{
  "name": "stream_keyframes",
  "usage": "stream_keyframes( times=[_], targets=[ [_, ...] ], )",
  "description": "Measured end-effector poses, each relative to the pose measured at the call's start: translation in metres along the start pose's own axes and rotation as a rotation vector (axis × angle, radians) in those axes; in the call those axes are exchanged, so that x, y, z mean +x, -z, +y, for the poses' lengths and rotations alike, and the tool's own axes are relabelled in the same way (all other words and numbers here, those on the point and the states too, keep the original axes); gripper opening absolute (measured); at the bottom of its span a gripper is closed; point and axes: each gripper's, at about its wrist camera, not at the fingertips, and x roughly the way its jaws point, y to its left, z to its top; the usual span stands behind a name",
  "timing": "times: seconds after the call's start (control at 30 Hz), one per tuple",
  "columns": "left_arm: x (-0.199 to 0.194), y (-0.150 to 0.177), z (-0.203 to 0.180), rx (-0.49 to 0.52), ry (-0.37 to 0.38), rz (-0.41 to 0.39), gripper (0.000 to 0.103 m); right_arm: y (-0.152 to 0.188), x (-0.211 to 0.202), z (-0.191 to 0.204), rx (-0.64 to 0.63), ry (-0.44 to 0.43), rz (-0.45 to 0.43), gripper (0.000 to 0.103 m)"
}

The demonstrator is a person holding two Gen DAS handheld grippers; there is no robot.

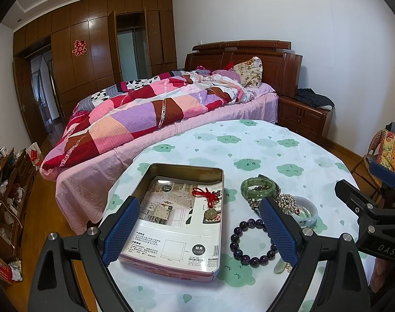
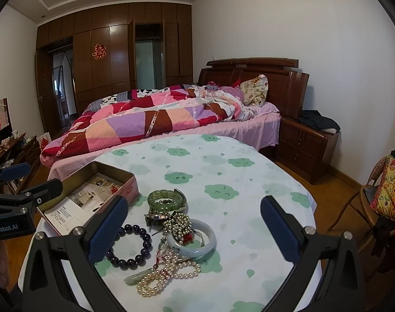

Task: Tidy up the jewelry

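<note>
Left wrist view, lower left: left gripper [image 1: 197,231] wide open, empty, over the tin [image 1: 183,218], which has 1 red-corded pendant [image 1: 210,205] inside. Centre-right: purple bead bracelet [image 1: 253,241] lies on the worktop [image 1: 288,156] just beside the tin. Right wrist view: right gripper [image 2: 195,231] wide open, empty, with the jewelry pile [image 2: 171,236] between its fingers. Right hand looks nearer; tin lies left of the pile.

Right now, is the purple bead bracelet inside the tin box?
No, the purple bead bracelet lies on the tablecloth beside the tin box.
</note>
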Motion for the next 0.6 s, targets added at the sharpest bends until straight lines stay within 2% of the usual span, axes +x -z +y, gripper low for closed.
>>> stream_keyframes(
  times=[0.6],
  targets=[
    [0.0066, 0.0097, -0.0035, 0.007, -0.001, 0.018, 0.093, 0.0092, 0.0013, 0.0005, 0.007, 0.002, 0.018, 0.103]
  ],
)
